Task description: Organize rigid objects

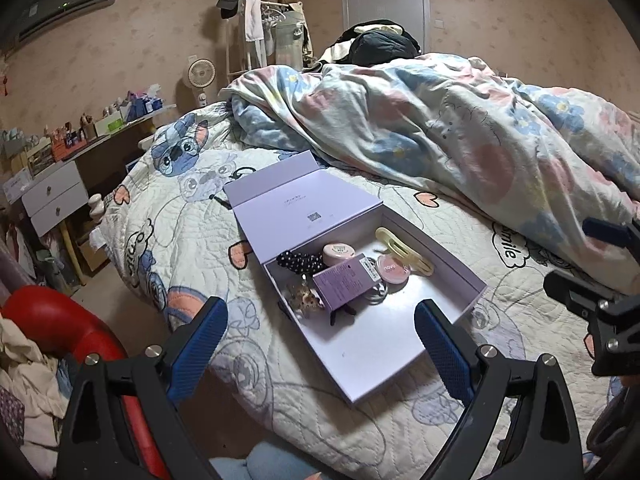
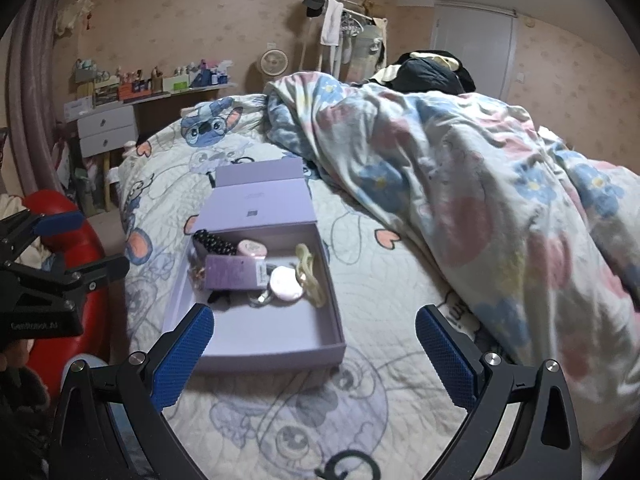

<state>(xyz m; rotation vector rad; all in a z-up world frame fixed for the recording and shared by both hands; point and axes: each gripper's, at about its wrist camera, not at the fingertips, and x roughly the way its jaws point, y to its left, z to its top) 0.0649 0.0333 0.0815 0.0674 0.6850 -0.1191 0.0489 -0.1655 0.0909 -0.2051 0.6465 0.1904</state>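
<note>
An open lilac box (image 1: 400,354) (image 2: 276,346) lies on the bed with its lid (image 1: 296,204) folded back. Inside its far end sit a purple carton (image 1: 346,280) (image 2: 232,272), a pink round jar (image 1: 338,252) (image 2: 252,249), a pink compact (image 1: 394,270) (image 2: 285,284), a yellow hair claw (image 1: 404,250) (image 2: 310,276), a black dotted scrunchie (image 1: 300,260) and a brown hair clip (image 1: 306,298). My left gripper (image 1: 322,344) hovers open above the box's near end, empty. My right gripper (image 2: 316,352) is open and empty over the box's near right corner.
A crumpled flowered duvet (image 1: 460,132) (image 2: 480,184) covers the right half of the bed. A red round object (image 1: 60,320) sits at the bed's left edge. Beyond stand a desk with drawers (image 1: 56,196), a fan (image 1: 201,74) and a clothes rack (image 1: 256,20).
</note>
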